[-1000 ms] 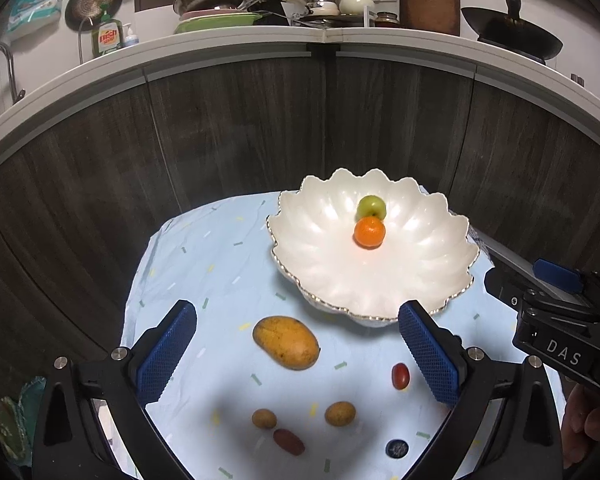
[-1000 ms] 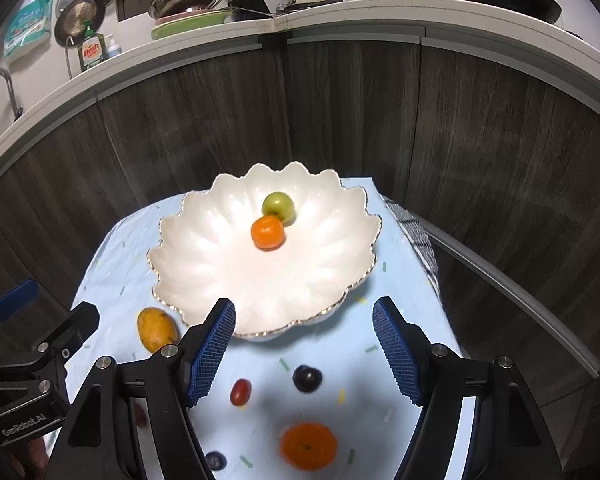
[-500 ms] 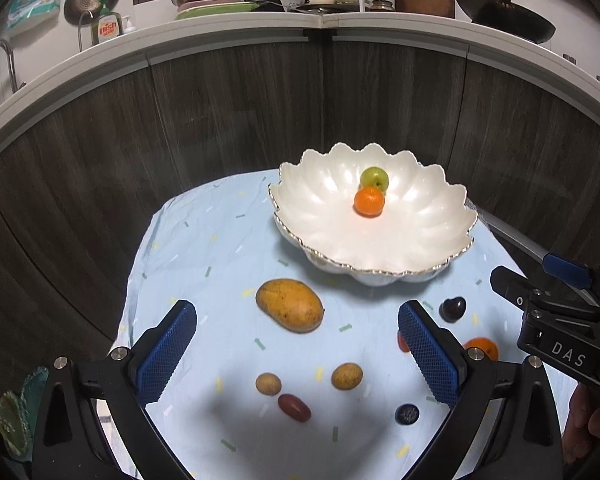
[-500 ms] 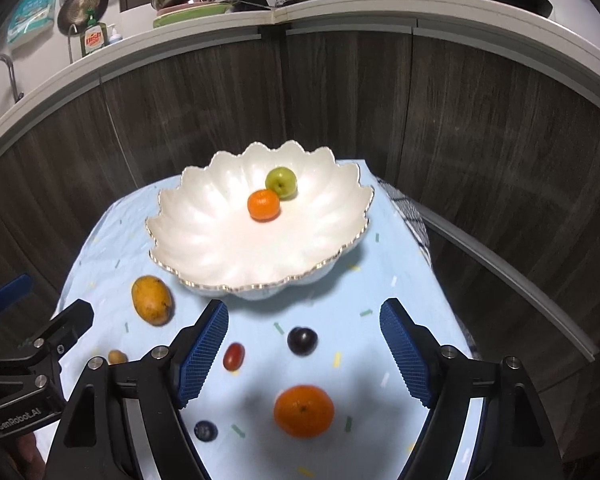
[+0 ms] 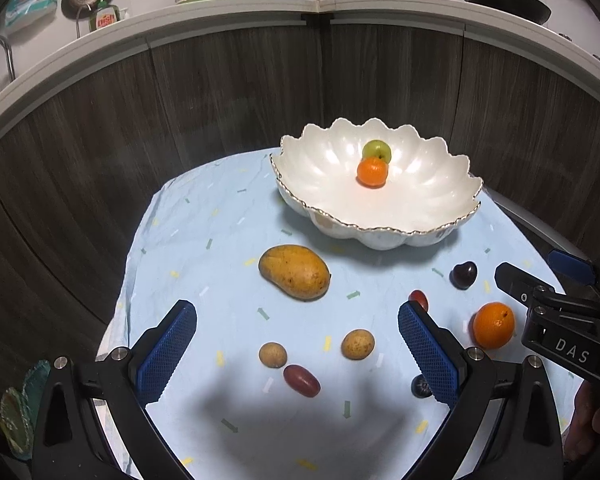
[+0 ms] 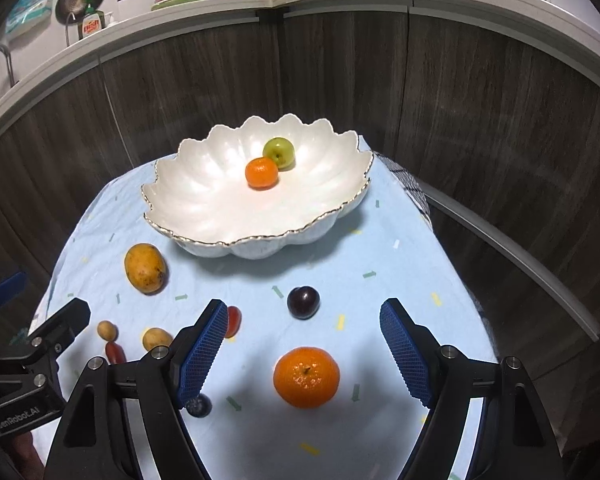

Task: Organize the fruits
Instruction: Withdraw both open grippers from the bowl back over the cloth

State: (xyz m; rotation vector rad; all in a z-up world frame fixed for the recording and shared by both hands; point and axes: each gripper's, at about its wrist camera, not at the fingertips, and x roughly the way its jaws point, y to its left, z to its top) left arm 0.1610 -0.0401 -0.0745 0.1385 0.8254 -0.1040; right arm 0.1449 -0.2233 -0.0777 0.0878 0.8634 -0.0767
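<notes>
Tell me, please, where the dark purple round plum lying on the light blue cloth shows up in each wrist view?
Left wrist view: the dark purple round plum lies at right, below the bowl's right edge.
Right wrist view: the plum lies near centre, below the bowl.
Shared landmark: the white scalloped gold-rimmed bowl.

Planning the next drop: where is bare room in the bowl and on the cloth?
Bowl: its near and left floor is bare; only the small orange and green fruit sit toward the back. Cloth: free left of the bowl, behind the mango. Crowded: the front strip, with small fruits, dark plum and big orange.
</notes>
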